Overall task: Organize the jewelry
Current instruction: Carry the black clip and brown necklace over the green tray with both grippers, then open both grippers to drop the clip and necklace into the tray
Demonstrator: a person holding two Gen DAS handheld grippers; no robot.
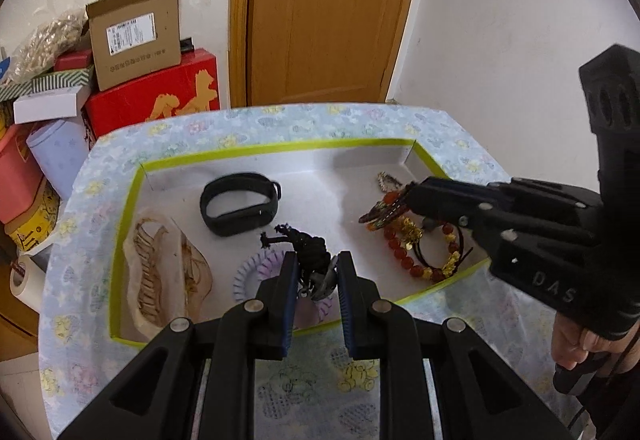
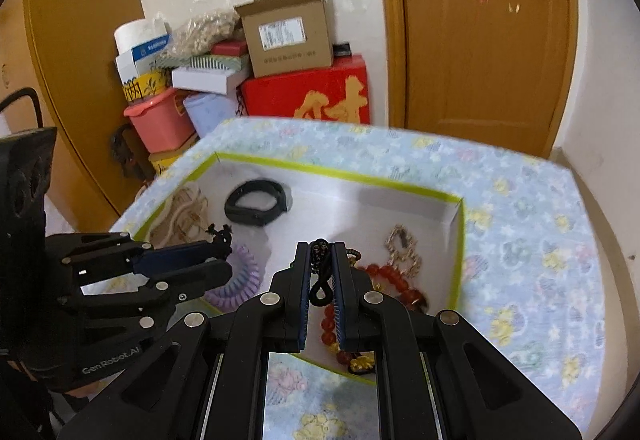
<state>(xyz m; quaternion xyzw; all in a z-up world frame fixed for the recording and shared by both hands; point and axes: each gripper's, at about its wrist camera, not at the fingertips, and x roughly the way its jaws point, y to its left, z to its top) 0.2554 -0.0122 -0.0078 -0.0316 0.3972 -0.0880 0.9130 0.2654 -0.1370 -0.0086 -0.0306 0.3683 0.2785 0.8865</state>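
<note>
A shallow white box with a green rim (image 1: 132, 196) (image 2: 460, 240) lies on the flowered cloth. Over its near side, my left gripper (image 1: 317, 260) (image 2: 229, 256) is shut on a black knotted cord charm (image 1: 308, 248) (image 2: 220, 234) with a metal piece. My right gripper (image 2: 322, 254) (image 1: 405, 200) is shut on the black cord (image 2: 320, 292) of a dark red ornament (image 1: 378, 216), which hangs above a red and gold bead bracelet (image 1: 404, 256) (image 2: 394, 276). In the box lie a black wristband (image 1: 240, 206) (image 2: 256, 202) and a purple coil tie (image 1: 250, 274) (image 2: 240, 282).
A beige lace piece (image 1: 168, 272) fills the box's left end, and a silver chain piece (image 1: 388, 180) (image 2: 404, 246) lies at its right end. Stacked cartons (image 1: 136, 40) and a red box (image 2: 308, 92) stand behind the table beside a wooden door (image 1: 324, 12).
</note>
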